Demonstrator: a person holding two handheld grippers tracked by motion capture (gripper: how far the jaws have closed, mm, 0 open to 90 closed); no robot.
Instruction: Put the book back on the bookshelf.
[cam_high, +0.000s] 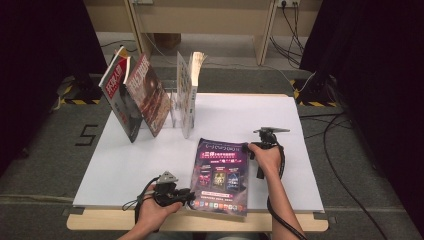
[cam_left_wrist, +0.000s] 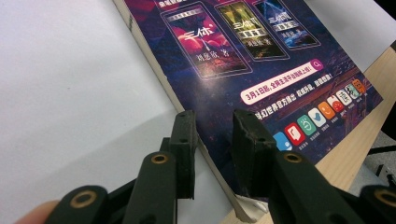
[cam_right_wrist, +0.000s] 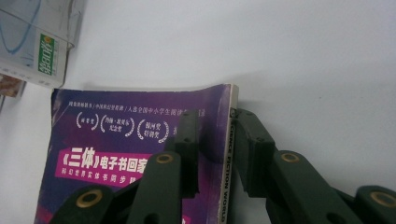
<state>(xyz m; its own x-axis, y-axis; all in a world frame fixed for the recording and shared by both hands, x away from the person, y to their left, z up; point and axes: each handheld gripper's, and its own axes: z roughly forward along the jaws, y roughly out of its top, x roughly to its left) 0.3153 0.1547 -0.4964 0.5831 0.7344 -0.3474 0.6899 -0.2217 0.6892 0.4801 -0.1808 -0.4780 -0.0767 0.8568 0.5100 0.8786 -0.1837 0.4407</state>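
A purple magazine (cam_high: 220, 175) lies flat on the white board (cam_high: 140, 165), its near edge reaching the board's front. My left gripper (cam_high: 190, 196) sits at its near left corner. In the left gripper view the jaws (cam_left_wrist: 212, 123) stand apart astride the magazine's (cam_left_wrist: 261, 70) long edge, one over the cover and one over the white board. My right gripper (cam_high: 248, 149) is at the far right corner. In the right gripper view its jaws (cam_right_wrist: 215, 121) straddle the spine of the magazine (cam_right_wrist: 130, 135), one over the cover and one beside the spine, with a gap showing.
Several books and magazines (cam_high: 135, 95) stand leaning in a clear rack (cam_high: 175, 107) at the back left, with an upright book (cam_high: 189, 92) beside them. The wooden table edge (cam_high: 100, 221) runs along the front. Cables (cam_high: 340, 150) lie on the floor to the right.
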